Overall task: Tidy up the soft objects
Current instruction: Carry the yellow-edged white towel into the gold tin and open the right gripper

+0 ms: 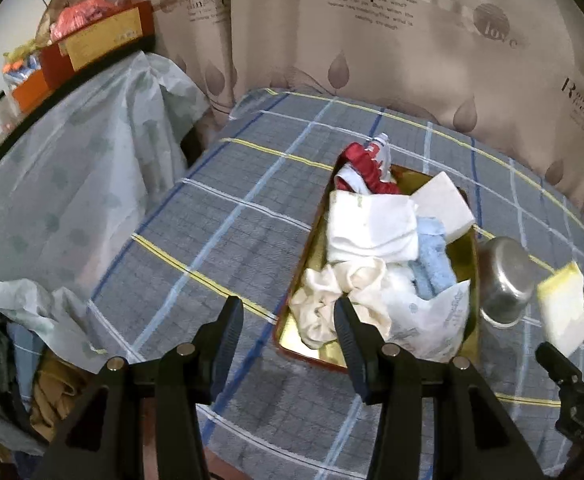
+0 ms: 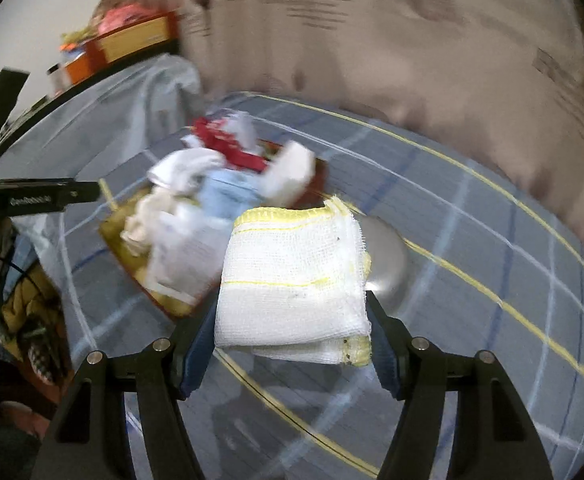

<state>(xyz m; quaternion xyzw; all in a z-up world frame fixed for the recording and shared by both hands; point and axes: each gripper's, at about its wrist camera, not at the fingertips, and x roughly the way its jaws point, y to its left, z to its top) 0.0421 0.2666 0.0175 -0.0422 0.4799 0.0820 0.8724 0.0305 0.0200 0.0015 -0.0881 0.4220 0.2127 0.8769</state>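
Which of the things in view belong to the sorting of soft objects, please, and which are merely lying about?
Belonging to the job:
- folded gauze cloth, held in the right claw
- gold tray
- cream scrunchie
- blue towel
- red scrunchie
- white sponge block

Lying about:
- steel pot
- boxes
- curtain

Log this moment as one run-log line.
right gripper: shut on folded gauze cloth, lifted | left gripper: open, empty | gold tray: piled with soft items
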